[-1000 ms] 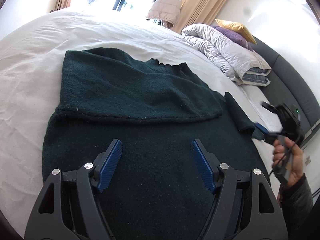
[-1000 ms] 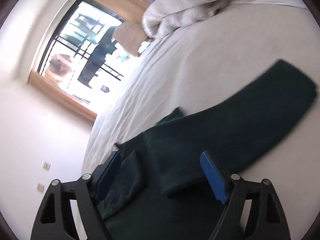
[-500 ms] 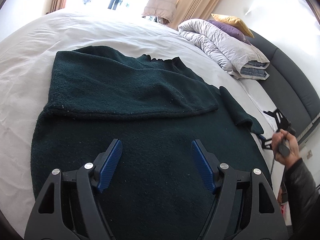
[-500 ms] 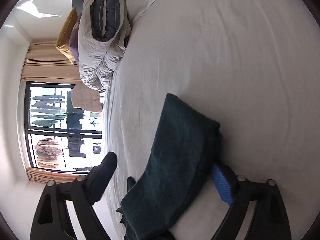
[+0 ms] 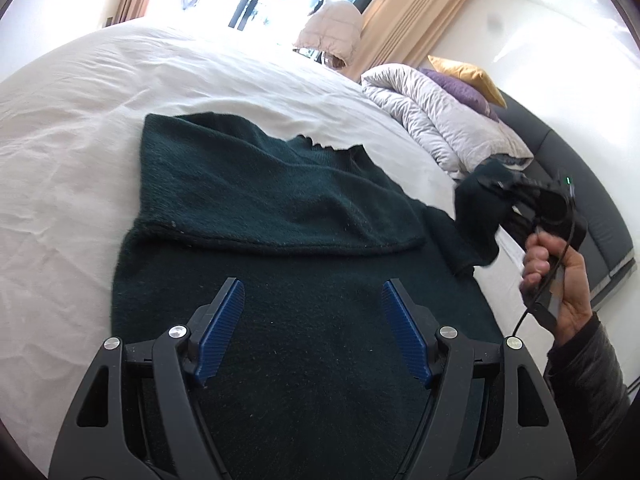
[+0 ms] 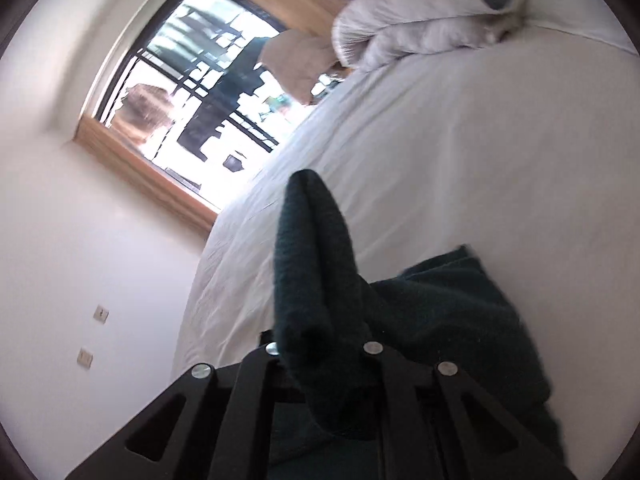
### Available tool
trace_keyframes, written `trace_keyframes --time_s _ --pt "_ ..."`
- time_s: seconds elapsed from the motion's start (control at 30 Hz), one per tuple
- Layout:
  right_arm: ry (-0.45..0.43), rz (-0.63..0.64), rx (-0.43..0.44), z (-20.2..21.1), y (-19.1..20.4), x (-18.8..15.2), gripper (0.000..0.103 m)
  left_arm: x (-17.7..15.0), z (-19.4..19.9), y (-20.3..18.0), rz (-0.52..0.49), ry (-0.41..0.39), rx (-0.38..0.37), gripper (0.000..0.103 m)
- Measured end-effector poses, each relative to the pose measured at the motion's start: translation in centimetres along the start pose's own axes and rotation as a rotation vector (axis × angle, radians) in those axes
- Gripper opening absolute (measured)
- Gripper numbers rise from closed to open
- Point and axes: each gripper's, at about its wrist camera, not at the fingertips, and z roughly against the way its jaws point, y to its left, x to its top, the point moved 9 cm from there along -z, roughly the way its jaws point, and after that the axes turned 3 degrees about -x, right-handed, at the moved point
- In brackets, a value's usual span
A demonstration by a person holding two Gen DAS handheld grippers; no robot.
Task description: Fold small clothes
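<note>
The right tool (image 6: 320, 356), its jaws just having closed, is gripping the dark green knitted sweater's (image 5: 280, 208) sleeve (image 6: 312, 256) above the white bed (image 5: 80, 120); it should be laying it flat across the body. The left tool (image 5: 312, 332) is gaping wide, empty.

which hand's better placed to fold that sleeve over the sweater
Right: its tool has just closed on the sleeve and lifts it. The left tool hangs open above the sweater, holding nothing.
</note>
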Motion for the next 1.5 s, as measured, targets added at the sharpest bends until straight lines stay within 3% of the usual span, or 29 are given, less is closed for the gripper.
trace_keyframes --time_s 0.17,0.2,0.23,0.3,0.43,0.6,0.73,0.8,0.87,0.9,1.0,1.13,1.23,1.33,1.5 --pt "0.146 0.267 0.055 -6.7 10.9 -8.4 0.014 0.8 3.0 0.9 0.031 -0.056 -0.003 0.071" --pt "0.177 0.296 0.058 -8.0 12.0 -10.0 0.027 0.9 3.7 1.3 0.037 -0.065 0.0 0.071" --pt "0.216 0.316 0.062 -9.1 12.7 -11.9 0.054 1.0 4.1 1.6 0.043 -0.071 0.004 0.071" --pt "0.318 0.316 0.084 -11.0 13.4 -15.6 0.077 1.0 4.6 2.2 0.056 -0.072 0.008 0.071" --pt "0.349 0.349 0.159 -10.0 14.6 -18.5 0.077 1.0 5.5 3.4 0.077 -0.082 0.016 0.071" --pt "0.21 0.273 0.18 -6.5 12.7 -12.4 0.077 0.8 5.8 3.2 0.079 -0.083 0.008 0.071" --pt "0.221 0.114 0.169 -7.2 8.7 -9.1 0.077 1.1 4.6 1.9 0.045 -0.079 0.007 0.071" --pt "0.272 0.024 0.202 -8.7 6.9 -9.4 0.078 1.4 3.8 1.2 0.016 -0.064 0.028 0.071" --pt "0.387 -0.059 0.149 -11.0 3.5 -11.9 0.064 1.6 2.9 0.9 -0.016 -0.042 0.071 0.071" --pt "0.358 -0.028 0.143 -10.8 2.8 -12.0 0.056 1.5 2.8 0.8 -0.027 -0.035 0.086 0.071" --pt "0.353 -0.014 0.194 -9.1 2.3 -12.1 0.058 1.0 2.9 0.7 -0.035 -0.006 0.149 0.071" --pt "0.323 -0.073 0.186 -5.2 0.1 -11.5 0.079 -0.1 3.7 0.2 -0.039 0.022 0.21 0.071" --pt "0.291 -0.08 0.173 -1.8 -1.3 -11.6 0.084 -0.9 4.5 -0.6 -0.056 0.038 0.243 0.071" --pt "0.297 -0.081 0.116 1.4 -2.9 -12.5 0.084 -1.8 5.4 -1.6 -0.067 0.061 0.263 0.071" --pt "0.287 0.084 0.009 7.3 -4.1 -14.6 0.084 -2.8 7.5 -2.9 -0.096 0.078 0.292 0.071"
